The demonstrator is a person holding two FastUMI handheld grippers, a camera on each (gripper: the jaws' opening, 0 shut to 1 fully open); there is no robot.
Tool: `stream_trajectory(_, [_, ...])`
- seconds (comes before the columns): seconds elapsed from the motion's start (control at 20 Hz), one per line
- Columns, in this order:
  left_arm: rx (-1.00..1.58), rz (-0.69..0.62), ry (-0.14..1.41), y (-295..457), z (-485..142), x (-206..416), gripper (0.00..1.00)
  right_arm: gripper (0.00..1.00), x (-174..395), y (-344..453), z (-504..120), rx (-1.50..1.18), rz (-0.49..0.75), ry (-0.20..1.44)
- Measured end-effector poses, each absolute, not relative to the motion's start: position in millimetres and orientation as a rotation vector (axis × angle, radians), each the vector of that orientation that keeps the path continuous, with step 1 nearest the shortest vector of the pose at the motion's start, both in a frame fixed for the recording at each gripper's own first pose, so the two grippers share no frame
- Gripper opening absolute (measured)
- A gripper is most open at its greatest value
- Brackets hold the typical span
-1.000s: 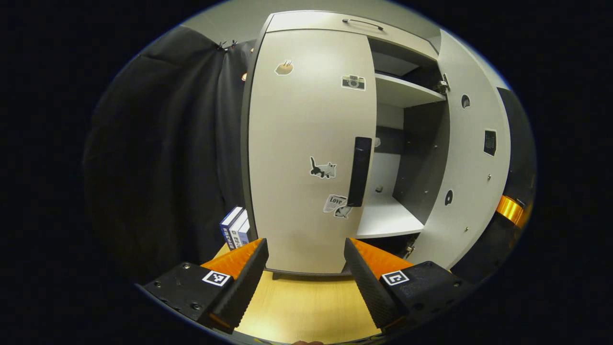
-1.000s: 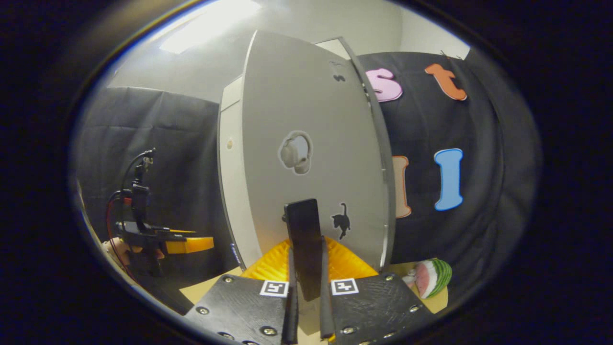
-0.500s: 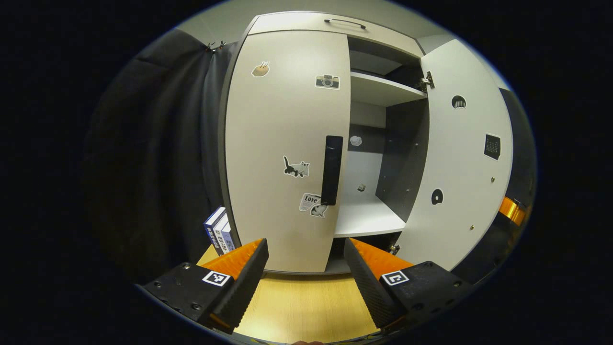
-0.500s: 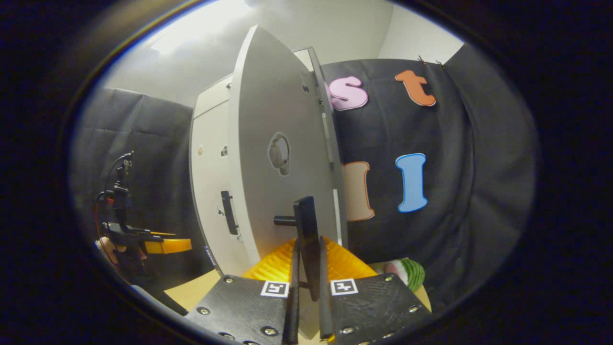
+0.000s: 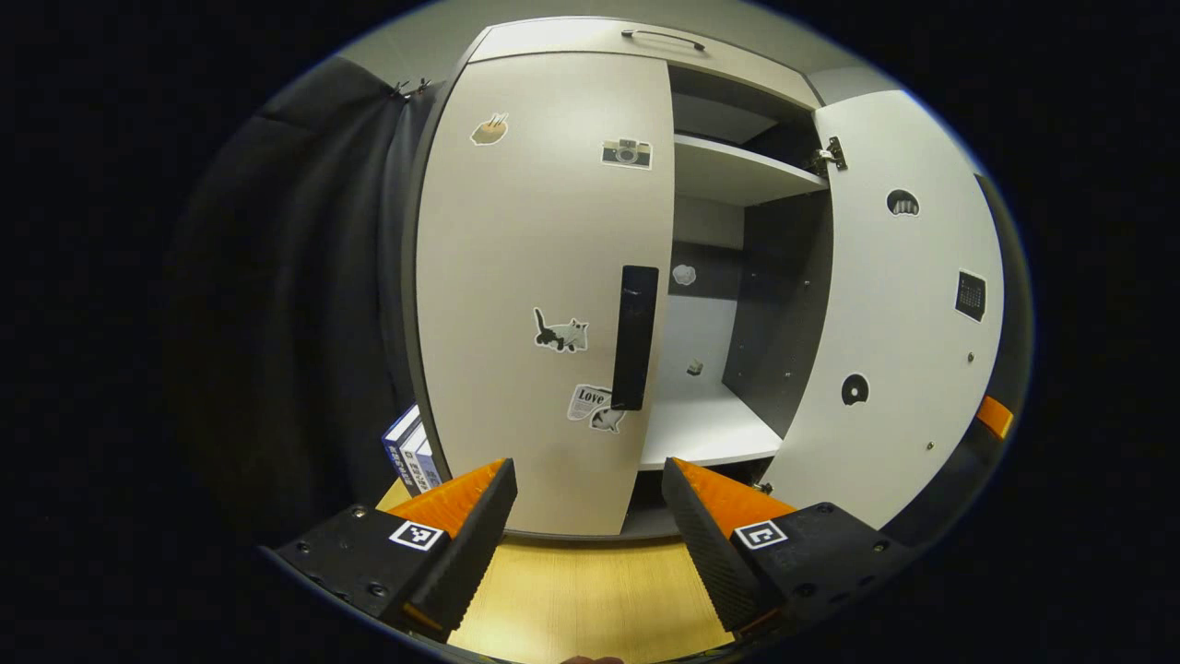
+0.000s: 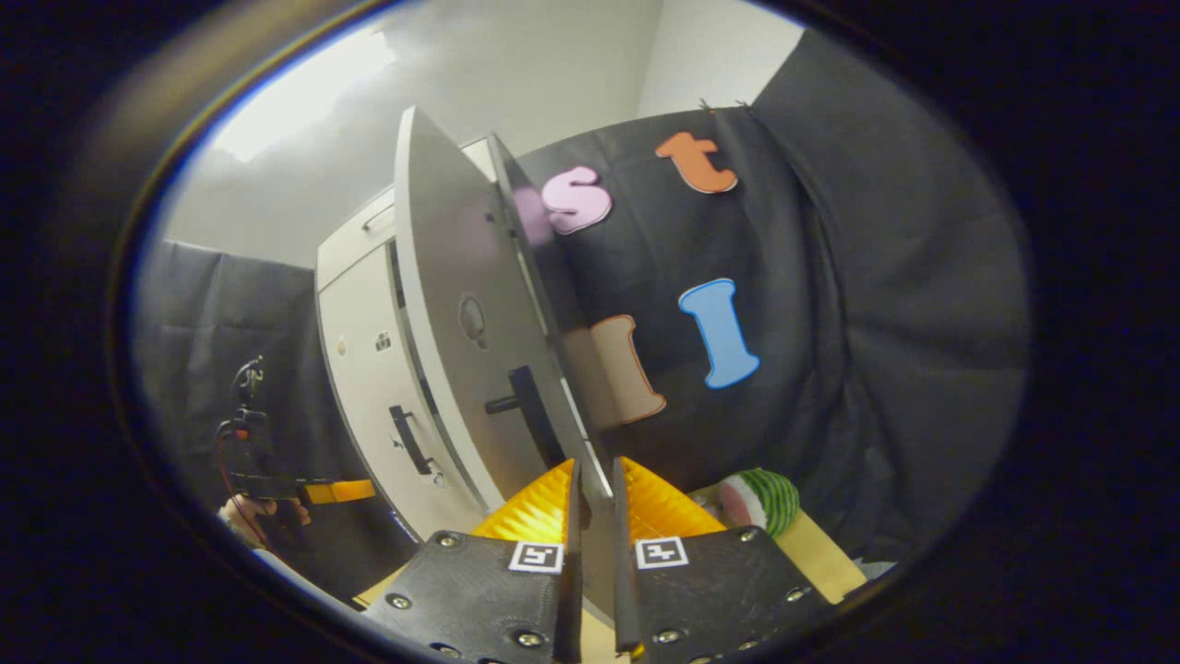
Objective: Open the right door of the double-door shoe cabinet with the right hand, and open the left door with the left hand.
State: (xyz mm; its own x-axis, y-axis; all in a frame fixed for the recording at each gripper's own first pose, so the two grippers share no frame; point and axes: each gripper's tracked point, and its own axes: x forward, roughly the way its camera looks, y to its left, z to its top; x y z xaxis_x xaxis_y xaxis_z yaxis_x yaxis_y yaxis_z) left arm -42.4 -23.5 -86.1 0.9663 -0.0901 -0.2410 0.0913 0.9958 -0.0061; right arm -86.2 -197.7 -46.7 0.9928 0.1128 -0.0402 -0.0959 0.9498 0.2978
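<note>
**Right door swung wide, left door shut**

The shoe cabinet is seen at the centre of the left gripper view; its right door is swung wide open at the right of the frame, and white shelves are exposed inside; the left door is seen closed, with its black handle at mid-frame. The left gripper is held at the bottom of that frame, jaws spread and empty, apart from the door, above the wooden tabletop; blue books are stood beside the cabinet at lower left. In the right gripper view the right gripper is seen at bottom centre, its jaws narrowed around the open door's edge; whether the edge is pressed cannot be told; the door's handle is left free above; a watermelon slice is seen at lower right.
</note>
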Motion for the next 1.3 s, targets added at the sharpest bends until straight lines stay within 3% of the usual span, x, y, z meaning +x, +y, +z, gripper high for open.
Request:
stream_trajectory(0.55, [0.047,-0.141,0.216,-35,-79,-1,0.99,0.14,-149,-248,-36,0.109,-0.173,0.024])
stream_trajectory(0.8, [0.052,-0.171,0.203,-39,-76,20,0.99,0.14,-158,-238,-20,0.107,-0.205,-0.015])
stream_trajectory(0.95, [0.06,-0.187,0.191,-44,-75,36,0.99,0.28,-160,-236,-27,0.1,-0.221,-0.001])
stream_trajectory(1.0, [0.063,-0.191,0.188,-46,-74,40,0.99,0.39,-165,-236,-29,0.094,-0.234,0.011])
stream_trajectory(1.1, [0.07,-0.199,0.186,-51,-75,51,0.99,0.39,-165,-236,-36,0.08,-0.255,0.029])
stream_trajectory(1.15, [0.071,-0.2,0.187,-52,-77,57,0.99,0.29,-165,-236,-38,0.072,-0.268,0.035])
stream_trajectory(1.2, [0.071,-0.2,0.19,-53,-78,63,0.99,0.29,-165,-235,-41,0.063,-0.281,0.045])
stream_trajectory(1.25, [0.072,-0.2,0.194,-54,-81,67,0.99,0.39,-166,-236,-44,0.051,-0.296,0.056])
stream_trajectory(1.3, [0.073,-0.201,0.198,-54,-83,73,0.99,0.39,-165,-236,-47,0.041,-0.307,0.067])
